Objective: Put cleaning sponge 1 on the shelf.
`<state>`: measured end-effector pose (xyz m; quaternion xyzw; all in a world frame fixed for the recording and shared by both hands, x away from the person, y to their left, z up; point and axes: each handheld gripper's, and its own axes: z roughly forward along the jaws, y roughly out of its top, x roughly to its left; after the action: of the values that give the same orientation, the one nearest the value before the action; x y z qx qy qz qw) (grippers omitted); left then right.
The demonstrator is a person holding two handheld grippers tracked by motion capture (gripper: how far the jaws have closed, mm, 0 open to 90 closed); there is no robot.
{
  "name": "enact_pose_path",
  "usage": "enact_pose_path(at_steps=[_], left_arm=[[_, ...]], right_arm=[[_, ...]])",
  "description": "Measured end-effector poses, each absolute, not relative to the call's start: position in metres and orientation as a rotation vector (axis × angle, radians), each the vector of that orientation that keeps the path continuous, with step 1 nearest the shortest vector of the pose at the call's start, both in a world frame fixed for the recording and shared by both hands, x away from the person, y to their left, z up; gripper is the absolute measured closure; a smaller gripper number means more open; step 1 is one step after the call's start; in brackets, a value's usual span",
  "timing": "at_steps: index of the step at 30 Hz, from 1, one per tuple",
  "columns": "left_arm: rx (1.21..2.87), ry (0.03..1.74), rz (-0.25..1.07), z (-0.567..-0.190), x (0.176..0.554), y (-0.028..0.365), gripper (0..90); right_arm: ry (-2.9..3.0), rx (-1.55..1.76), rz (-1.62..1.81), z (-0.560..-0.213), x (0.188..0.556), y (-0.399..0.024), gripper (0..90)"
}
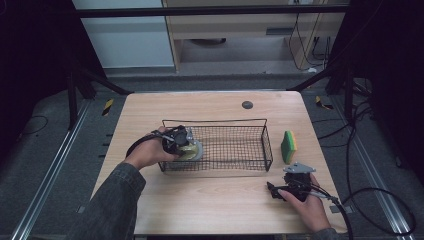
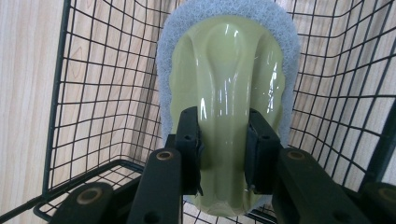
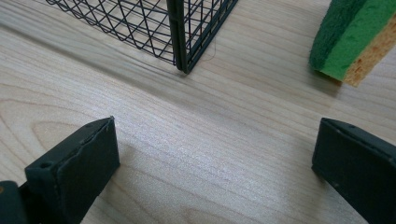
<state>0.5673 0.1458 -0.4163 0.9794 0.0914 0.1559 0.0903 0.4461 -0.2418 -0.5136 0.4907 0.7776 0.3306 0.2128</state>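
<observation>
My left gripper (image 2: 224, 156) is shut on a pale green scrubber with a grey pad (image 2: 229, 93), pads pressing both sides of its glossy handle. It holds the scrubber (image 1: 191, 149) inside the left end of the black wire basket (image 1: 240, 147). My right gripper (image 3: 215, 163) rests low over the bare wood, jaws wide apart with nothing between them. In the high view the right gripper (image 1: 287, 189) lies near the table's front right edge. A green and yellow sponge (image 1: 288, 146) stands on edge just right of the basket.
The basket corner (image 3: 180, 42) and the sponge (image 3: 357, 37) lie ahead of the right gripper. A dark round grommet (image 1: 247, 104) sits at the table's far side. Cables trail off the right edge onto the floor.
</observation>
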Motion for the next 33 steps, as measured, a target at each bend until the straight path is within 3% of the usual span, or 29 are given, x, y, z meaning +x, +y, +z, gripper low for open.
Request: enact_pose_path(at_steps=[33], left_arm=[[2.839,0.276,0.452,-0.402,0.561,0.141,66.1]], right_arm=[[2.159,1.361,0.917,-0.514,0.446,-0.242,0.9]])
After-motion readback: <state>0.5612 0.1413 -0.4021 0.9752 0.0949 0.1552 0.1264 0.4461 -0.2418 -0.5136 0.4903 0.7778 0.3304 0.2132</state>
